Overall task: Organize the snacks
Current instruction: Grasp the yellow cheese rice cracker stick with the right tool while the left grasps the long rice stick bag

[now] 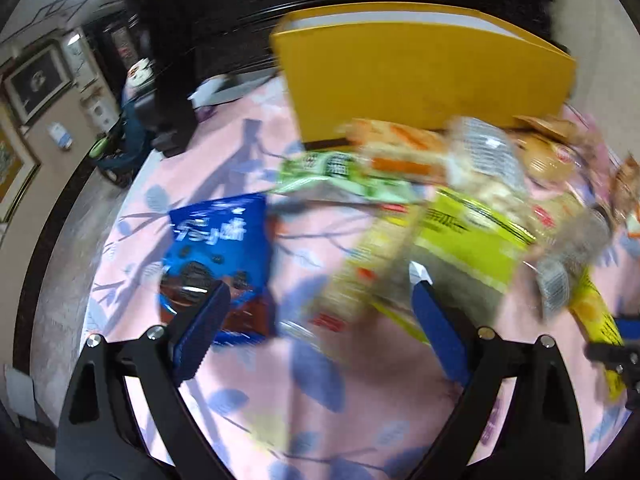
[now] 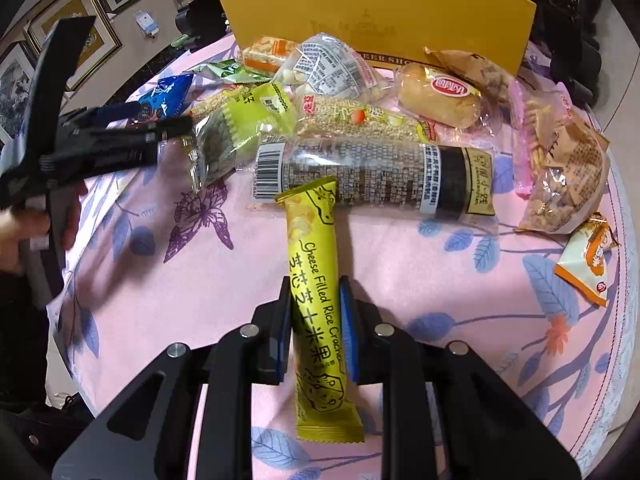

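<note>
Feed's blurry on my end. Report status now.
Right gripper shut on cheese rice cracker stick. Left gripper open, empty, above the cloth. Yellow box behind the snack pile, pile in between.

Snack pile (image 2: 360, 120) on tablecloth (image 2: 240, 280), directly before upright box (image 2: 376, 12) at table's far side. Long barcode-labelled tube (image 2: 372, 176) lies crosswise at pile's near edge. Rice cracker stick (image 2: 316, 292) lies lengthwise, far end overlapping tube, middle between right gripper (image 2: 316, 308) pads. Bread roll packet (image 2: 440, 96) behind tube, right of centre. Cookie bag (image 1: 220, 248) apart, left of pile, beside left gripper (image 1: 320, 292). Small packet (image 2: 588, 264) alone at right edge.
</note>
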`<state>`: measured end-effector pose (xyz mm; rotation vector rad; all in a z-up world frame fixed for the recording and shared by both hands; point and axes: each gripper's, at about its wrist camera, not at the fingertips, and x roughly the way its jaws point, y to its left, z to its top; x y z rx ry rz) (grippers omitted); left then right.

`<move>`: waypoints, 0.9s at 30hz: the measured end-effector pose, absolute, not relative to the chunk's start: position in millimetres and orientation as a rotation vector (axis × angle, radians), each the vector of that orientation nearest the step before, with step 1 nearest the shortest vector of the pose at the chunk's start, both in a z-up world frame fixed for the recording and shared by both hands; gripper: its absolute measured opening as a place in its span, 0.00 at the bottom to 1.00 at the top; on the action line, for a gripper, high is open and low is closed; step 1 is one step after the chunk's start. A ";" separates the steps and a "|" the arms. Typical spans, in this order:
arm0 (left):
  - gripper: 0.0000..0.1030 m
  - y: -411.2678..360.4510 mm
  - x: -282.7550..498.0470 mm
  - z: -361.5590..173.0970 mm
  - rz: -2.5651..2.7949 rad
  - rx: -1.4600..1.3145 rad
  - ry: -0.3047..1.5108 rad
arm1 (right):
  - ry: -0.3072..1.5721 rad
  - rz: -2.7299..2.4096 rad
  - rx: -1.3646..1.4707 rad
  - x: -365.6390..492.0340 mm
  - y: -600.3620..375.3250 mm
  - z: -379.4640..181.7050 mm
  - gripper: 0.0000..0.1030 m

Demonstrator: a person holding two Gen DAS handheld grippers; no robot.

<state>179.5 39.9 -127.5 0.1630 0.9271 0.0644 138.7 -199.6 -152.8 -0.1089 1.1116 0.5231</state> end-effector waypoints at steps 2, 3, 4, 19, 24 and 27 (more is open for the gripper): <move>0.91 48.3 189.5 -129.6 0.082 0.170 0.940 | 1.111 0.526 -0.110 139.3 -199.6 -152.8 0.22; 0.92 50.3 194.5 -131.4 0.079 0.174 0.949 | 1.111 0.526 -0.109 139.6 -199.5 -152.9 0.22; 0.92 51.5 197.8 -132.0 0.066 0.169 0.951 | 1.112 0.527 -0.109 140.6 -198.7 -153.1 0.22; 0.50 47.2 215.1 -149.0 -0.122 0.029 1.013 | 1.112 0.499 -0.151 139.5 -190.2 -152.8 0.22; 0.44 31.5 199.4 -150.9 -0.098 0.114 0.975 | 1.116 0.488 -0.149 138.9 -187.5 -152.5 0.22; 0.44 30.4 194.3 -151.7 -0.086 0.094 0.949 | 1.117 0.484 -0.155 140.4 -183.9 -152.1 0.22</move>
